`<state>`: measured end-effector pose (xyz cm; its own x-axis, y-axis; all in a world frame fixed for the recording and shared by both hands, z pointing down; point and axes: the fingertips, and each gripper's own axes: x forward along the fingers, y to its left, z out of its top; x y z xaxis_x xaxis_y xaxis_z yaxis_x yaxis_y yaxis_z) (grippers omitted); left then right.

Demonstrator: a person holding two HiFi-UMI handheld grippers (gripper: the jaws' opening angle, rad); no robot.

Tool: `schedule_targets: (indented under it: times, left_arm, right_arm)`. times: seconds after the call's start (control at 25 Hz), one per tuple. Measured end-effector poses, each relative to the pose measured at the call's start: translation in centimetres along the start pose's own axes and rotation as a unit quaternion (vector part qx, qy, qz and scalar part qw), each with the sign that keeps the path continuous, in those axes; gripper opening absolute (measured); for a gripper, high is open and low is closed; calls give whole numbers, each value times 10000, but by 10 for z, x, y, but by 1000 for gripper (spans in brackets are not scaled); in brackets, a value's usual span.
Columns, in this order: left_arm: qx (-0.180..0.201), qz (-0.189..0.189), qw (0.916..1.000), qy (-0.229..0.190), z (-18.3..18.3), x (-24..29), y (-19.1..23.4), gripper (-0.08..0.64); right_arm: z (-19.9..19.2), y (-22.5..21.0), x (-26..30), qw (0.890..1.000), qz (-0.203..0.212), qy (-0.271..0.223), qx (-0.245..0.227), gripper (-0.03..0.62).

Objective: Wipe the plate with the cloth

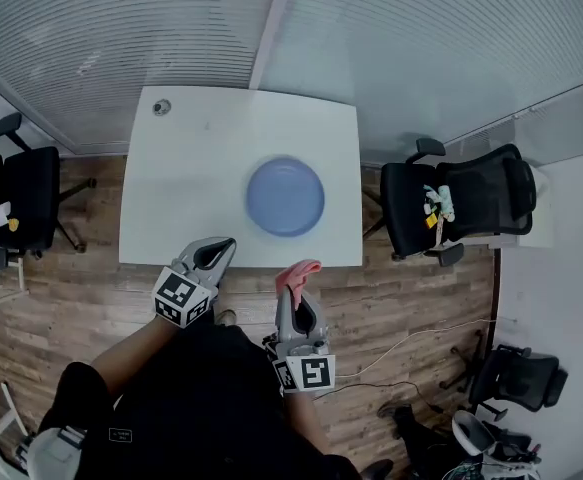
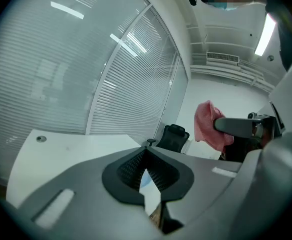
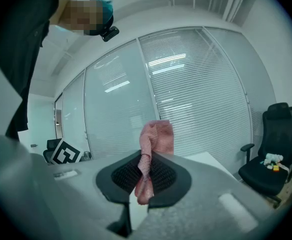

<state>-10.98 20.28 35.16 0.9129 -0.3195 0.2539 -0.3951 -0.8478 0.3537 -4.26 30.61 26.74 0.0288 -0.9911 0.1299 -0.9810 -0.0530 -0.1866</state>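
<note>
A round blue plate (image 1: 285, 196) lies on the white table (image 1: 191, 178), right of its middle. Both grippers hang short of the table's near edge, over the wooden floor. My right gripper (image 1: 296, 286) is shut on a pink cloth (image 1: 301, 268), which sticks up from the jaws as a bunched tuft (image 3: 155, 140) in the right gripper view, where the gripper (image 3: 144, 176) points upward. My left gripper (image 1: 217, 253) sits to the left of it, jaws shut with nothing between them (image 2: 146, 165). From the left gripper view the cloth (image 2: 210, 126) shows at the right.
A black office chair (image 1: 461, 208) with small toys on its seat stands right of the table, another chair (image 1: 21, 203) to its left. Glass walls with blinds run behind the table. A cable port (image 1: 161, 107) sits at the table's far left corner. Cables and chair bases (image 1: 491, 388) lie at lower right.
</note>
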Motion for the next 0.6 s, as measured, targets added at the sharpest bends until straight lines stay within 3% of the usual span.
schedule_targets:
  times: [0.32,0.6]
  left_arm:
    - [-168,-158,9992,312,1,26,61,3]
    - [-418,-153,9969,652,-18,52,89,3]
  right_arm:
    - [-5,1,69,9996,-111,237,-123,25]
    - [-18,-10,102,9980,-61,493,-396,25]
